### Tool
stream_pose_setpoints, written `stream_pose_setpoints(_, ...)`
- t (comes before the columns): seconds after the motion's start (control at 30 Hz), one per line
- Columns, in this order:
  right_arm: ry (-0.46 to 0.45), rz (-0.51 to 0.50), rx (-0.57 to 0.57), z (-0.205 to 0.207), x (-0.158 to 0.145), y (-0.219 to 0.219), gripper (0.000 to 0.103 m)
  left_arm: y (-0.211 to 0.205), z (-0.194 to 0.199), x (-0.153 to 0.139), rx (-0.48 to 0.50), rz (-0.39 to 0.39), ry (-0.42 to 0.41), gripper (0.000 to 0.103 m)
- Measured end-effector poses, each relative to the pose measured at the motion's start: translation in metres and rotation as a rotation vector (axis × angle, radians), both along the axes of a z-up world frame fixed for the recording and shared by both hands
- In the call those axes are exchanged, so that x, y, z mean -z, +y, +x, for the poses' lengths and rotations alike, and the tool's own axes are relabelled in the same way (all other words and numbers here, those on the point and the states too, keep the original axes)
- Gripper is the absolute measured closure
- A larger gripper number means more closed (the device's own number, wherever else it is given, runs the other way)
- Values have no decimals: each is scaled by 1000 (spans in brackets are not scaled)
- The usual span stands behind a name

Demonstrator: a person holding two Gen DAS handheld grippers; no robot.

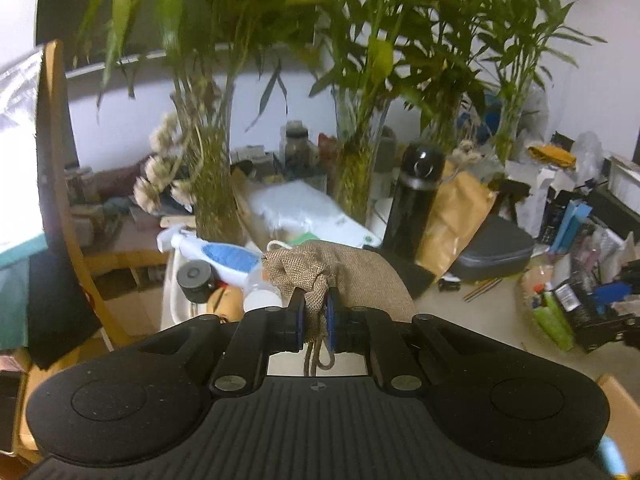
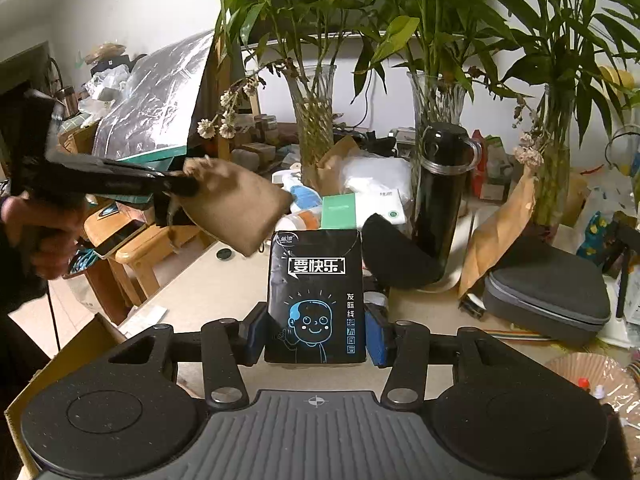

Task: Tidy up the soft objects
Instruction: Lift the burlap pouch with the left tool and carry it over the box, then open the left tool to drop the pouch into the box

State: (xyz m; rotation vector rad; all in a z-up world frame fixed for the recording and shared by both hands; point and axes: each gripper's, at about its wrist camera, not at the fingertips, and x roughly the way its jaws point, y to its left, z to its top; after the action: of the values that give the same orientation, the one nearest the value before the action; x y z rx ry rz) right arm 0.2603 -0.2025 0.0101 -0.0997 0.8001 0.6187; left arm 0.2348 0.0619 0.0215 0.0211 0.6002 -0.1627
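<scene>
Burlap pouch (image 2: 236, 204) hangs pinched in raised left claw (image 1: 315, 312) — tilted downward.

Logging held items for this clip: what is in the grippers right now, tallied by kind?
Burlap drawstring pouch: 1, pinched at its neck by the left gripper
Black tissue pack: 1, clamped in the right gripper
Total: 2

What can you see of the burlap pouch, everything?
The burlap pouch is a small tan drawstring bag of coarse woven cloth, soft and slack. The left gripper is shut on its gathered neck, cord ends dangling below the pads. It hangs tilted in the air, clear of the table; nothing else touches it.
</scene>
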Motion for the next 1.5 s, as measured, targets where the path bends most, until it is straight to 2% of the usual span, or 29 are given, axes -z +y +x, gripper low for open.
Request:
stream_pose_setpoints(0.3,-15,9,15,-26,-15,-11,51,-1,-50,-29,-46,-15,18,93)
stream_pose_setpoints(0.53,-30,40,-8,-76,-47,-15,51,-6,-100,-50,-17,-20,-3,93)
stream_pose_setpoints(0.77,-41,41,-21,-105,-59,-18,51,-21,-142,-65,19,-25,-16,93)
stream_pose_setpoints(0.97,-56,22,-24,-124,-63,-20,51,-37,-164,-60,9,72,-6,93)
stream_pose_setpoints(1.37,-82,17,-27,-148,-73,-28,51,-60,-191,-33,25,247,135,92)
stream_pose_setpoints(1.43,-84,17,-29,-150,-74,-28,51,-63,-191,-26,30,258,161,92)
stream_pose_setpoints(1.5,-84,17,-30,-151,-75,-28,51,-64,-190,-20,36,225,190,92)
